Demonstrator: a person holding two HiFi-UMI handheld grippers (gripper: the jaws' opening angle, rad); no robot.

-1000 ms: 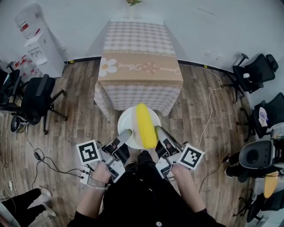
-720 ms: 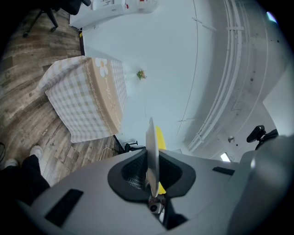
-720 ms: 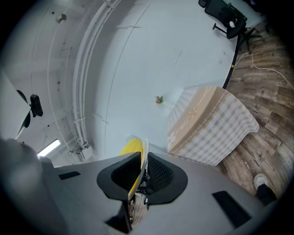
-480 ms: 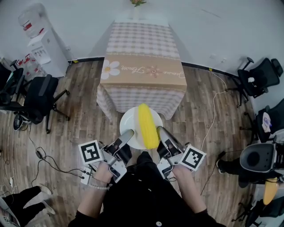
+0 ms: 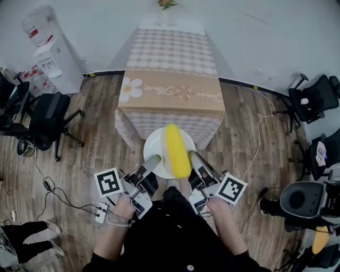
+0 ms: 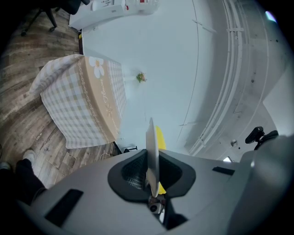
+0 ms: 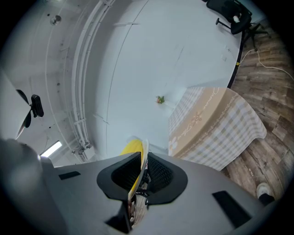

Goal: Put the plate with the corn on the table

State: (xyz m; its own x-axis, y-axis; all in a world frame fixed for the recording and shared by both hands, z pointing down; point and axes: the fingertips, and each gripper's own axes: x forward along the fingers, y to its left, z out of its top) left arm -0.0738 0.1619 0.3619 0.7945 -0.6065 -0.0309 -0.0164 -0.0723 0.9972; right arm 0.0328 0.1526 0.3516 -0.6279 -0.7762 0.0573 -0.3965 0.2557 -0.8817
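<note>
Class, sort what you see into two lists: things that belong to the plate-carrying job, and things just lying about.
Belongs to the job: plate, corn, table, left hand-held gripper and right hand-held gripper, both clamped on the plate's rim.

Just lying about: office chair, water dispenser, floor cable.

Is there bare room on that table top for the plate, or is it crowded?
The checked table top is bare from the beige runner at its near end to the flowers at the far end, by the wall. The plate with the corn, gripped by the left gripper and right gripper, should fit there. Nothing crowds it.
</note>
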